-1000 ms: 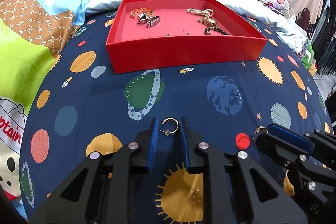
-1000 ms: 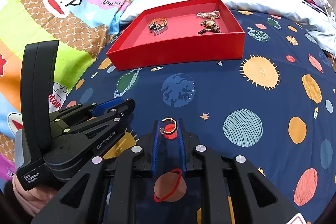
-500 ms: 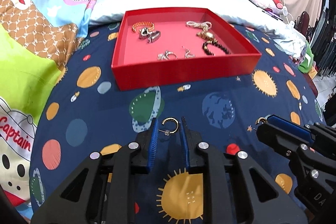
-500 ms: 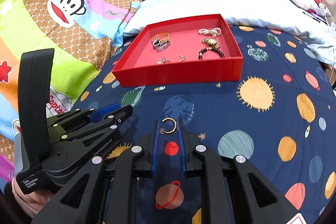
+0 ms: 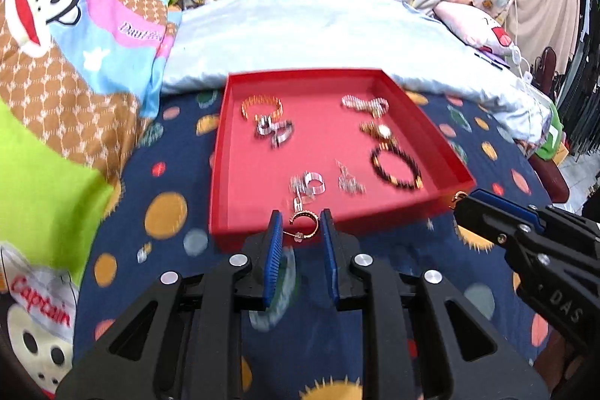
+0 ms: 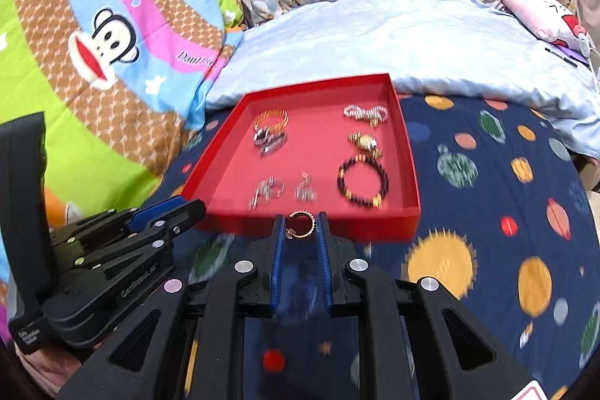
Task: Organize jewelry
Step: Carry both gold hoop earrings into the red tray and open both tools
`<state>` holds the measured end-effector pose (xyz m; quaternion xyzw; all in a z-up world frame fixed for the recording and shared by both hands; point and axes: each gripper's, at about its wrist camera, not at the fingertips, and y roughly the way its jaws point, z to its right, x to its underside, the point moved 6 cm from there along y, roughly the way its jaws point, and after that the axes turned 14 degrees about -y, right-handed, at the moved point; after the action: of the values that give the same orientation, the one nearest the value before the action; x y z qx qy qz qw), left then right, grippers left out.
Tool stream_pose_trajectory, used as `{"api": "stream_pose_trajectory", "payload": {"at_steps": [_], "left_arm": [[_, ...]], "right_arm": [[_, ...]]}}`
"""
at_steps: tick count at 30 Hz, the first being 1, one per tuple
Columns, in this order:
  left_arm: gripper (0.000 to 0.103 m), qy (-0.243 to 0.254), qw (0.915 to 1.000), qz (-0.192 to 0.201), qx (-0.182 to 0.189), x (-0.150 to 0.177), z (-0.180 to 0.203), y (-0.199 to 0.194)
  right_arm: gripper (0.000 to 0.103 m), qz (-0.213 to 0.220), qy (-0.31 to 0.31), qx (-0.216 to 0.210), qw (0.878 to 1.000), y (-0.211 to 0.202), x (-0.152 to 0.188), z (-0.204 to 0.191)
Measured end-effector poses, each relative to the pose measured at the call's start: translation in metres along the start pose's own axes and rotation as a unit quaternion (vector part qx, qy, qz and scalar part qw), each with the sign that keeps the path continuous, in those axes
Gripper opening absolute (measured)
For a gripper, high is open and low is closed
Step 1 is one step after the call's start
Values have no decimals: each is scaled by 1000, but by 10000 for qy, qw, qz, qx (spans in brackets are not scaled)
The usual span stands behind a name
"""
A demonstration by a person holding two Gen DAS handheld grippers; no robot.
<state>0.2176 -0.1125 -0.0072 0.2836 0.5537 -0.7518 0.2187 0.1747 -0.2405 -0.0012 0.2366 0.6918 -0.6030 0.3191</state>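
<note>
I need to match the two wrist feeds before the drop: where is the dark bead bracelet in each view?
Left wrist view: the dark bead bracelet lies in the near right corner of the red tray, up and right of the left gripper.
Right wrist view: the bracelet lies near the tray's right wall, up and right of the right gripper.
Shared landmark: the red tray.

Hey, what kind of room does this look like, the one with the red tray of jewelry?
Most likely a bedroom, with the work done on a bed: a planet-print bedsheet under the red tray, a cartoon monkey quilt, and a pale blue pillow behind.
</note>
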Motion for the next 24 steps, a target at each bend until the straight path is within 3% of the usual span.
{"api": "stream_pose_trajectory", "payload": {"at_steps": [12, 24], "left_arm": [[20, -100, 9999, 72, -29, -58, 6, 57], [20, -152, 9998, -56, -138, -69, 3, 99]], "right_arm": [[15, -35, -4, -82, 10000, 71, -54, 30], [15, -222, -138, -125, 9996, 118, -68, 35]]}}
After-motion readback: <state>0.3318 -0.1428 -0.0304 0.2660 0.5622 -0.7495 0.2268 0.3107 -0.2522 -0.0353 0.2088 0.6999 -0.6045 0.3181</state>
